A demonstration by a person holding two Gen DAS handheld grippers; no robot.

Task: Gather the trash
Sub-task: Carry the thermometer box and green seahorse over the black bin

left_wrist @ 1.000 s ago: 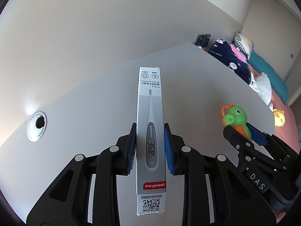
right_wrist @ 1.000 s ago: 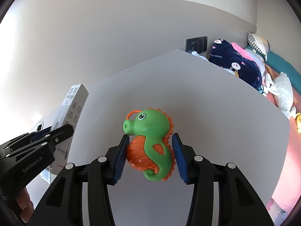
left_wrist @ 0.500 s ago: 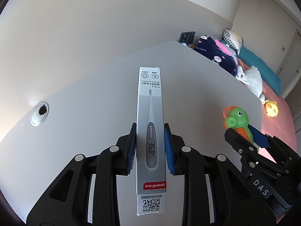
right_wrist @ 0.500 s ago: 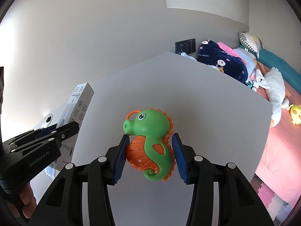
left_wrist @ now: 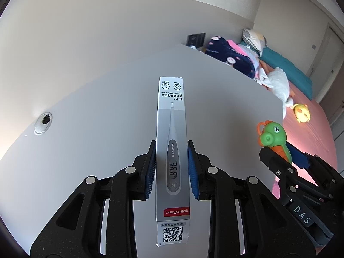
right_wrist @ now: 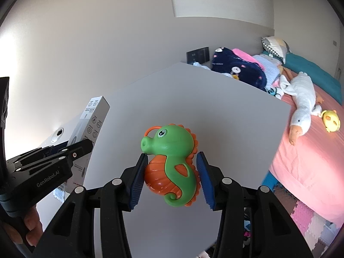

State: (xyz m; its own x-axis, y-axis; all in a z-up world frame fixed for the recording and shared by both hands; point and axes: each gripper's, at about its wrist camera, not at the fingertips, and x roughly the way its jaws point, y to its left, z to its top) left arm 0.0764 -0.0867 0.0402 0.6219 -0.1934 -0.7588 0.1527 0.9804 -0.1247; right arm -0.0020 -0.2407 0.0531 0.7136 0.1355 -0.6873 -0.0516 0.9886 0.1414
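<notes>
While I'm looking down my left wrist cam, the left gripper [left_wrist: 172, 169] is clamped on a long grey thermometer box [left_wrist: 172, 150], blue pads pressed against both long sides, box running straight up the middle of the frame with the QR code end nearest the lens. Over on the right wrist cam, my right gripper [right_wrist: 172, 172] has its pads squeezed on a green and orange seahorse toy [right_wrist: 172, 163], dead centre, snout pointing frame left. Both are held up above the white table [right_wrist: 215, 111]. You can spot the box again at the left edge of that view. Cable grommet [left_wrist: 43, 123] sits in the tabletop at mid left. Upper right of both views there's a bed [right_wrist: 311, 161] with a plush goose [right_wrist: 303, 105] lying on it.
</notes>
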